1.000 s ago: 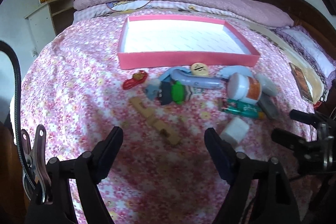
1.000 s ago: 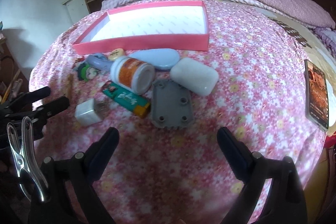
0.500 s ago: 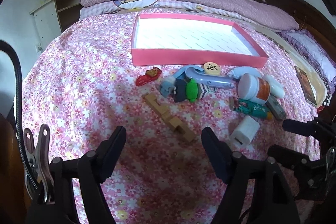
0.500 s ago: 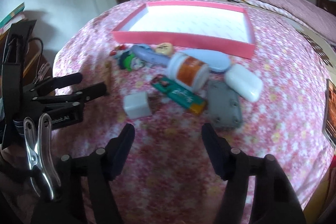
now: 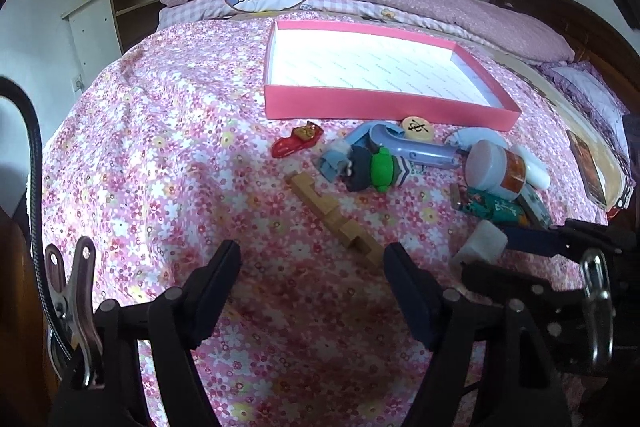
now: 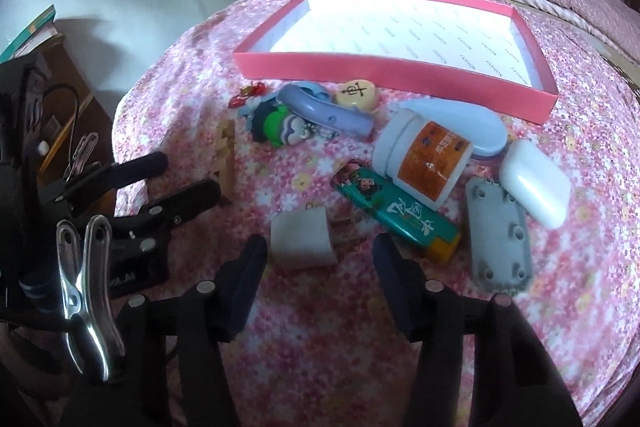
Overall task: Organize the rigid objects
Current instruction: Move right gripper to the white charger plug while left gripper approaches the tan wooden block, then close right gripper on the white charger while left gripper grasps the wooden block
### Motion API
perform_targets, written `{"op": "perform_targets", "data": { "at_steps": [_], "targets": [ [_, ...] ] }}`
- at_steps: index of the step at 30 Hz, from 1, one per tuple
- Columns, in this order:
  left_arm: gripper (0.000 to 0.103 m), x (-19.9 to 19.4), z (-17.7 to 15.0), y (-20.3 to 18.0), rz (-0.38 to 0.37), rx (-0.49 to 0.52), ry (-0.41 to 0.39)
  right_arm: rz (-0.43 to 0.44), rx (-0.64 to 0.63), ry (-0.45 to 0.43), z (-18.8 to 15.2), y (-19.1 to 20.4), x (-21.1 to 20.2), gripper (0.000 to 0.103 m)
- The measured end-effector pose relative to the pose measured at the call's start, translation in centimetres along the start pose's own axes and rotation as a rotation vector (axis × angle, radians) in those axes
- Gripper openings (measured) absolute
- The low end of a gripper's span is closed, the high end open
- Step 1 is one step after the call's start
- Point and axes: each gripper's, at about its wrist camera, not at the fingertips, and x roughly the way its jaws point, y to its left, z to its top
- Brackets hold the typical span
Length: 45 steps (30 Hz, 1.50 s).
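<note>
Both grippers hover low over a bed (image 5: 160, 131) spread with a pink floral cover. The right gripper (image 6: 320, 259) is spread wide, its fingers flanking a white cube-shaped charger (image 6: 302, 241) without touching it, as far as the blur allows. The left gripper (image 5: 312, 263) is likewise released and holds nothing; the near end of a notched wooden block (image 5: 336, 219) lies between its tips. Farther back sits an empty pink tray (image 6: 384, 69). Just before it lie a white pill bottle (image 6: 424, 157), a green lighter (image 6: 396, 213), a grey plate (image 6: 500, 231) and a green-hatted figurine (image 5: 372, 171).
</note>
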Motion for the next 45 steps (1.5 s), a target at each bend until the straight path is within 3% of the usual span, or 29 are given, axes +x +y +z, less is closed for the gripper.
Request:
{"op": "perform_targets", "data": {
  "at_steps": [5, 14, 17, 21, 26, 30, 38, 45],
  "targets": [
    [0.078, 0.1, -0.1, -0.1, 0.002, 0.0, 0.001, -0.009, -0.003, -0.011, 0.3, 0.0, 0.6, 0.047],
    [0.078, -0.1, 0.8, -0.8, 0.004, 0.006, -0.014, 0.011, 0.031, -0.031, -0.1, -0.8, -0.4, 0.046],
    [0.07, -0.1, 1.4, -1.3, 0.011, 0.025, -0.036, 0.016, 0.038, -0.037, -0.3, -1.1, -0.8, 0.046],
    [0.049, 1.0, 2.2, -2.1, 0.017, 0.047, -0.019, 0.022, 0.048, -0.04, -0.5, -1.2, -1.1, 0.046],
    [0.046, 2.8, 2.0, -2.1, 0.027, 0.022, 0.043, 0.03, 0.057, -0.045, -0.8, -1.6, -1.3, 0.046],
    [0.027, 2.3, 1.5, -1.8, 0.01, 0.026, 0.025, 0.039, 0.066, -0.045, -0.9, -1.9, -1.3, 0.046],
    [0.013, 1.5, 0.9, -1.8, -0.032, 0.04, 0.021, 0.049, 0.068, -0.053, -1.0, -1.9, -1.6, 0.046],
    [0.013, 0.9, 0.6, -1.7, -0.053, 0.033, 0.026, 0.049, 0.065, -0.059, -0.9, -1.9, -1.8, 0.046]
  ]
}}
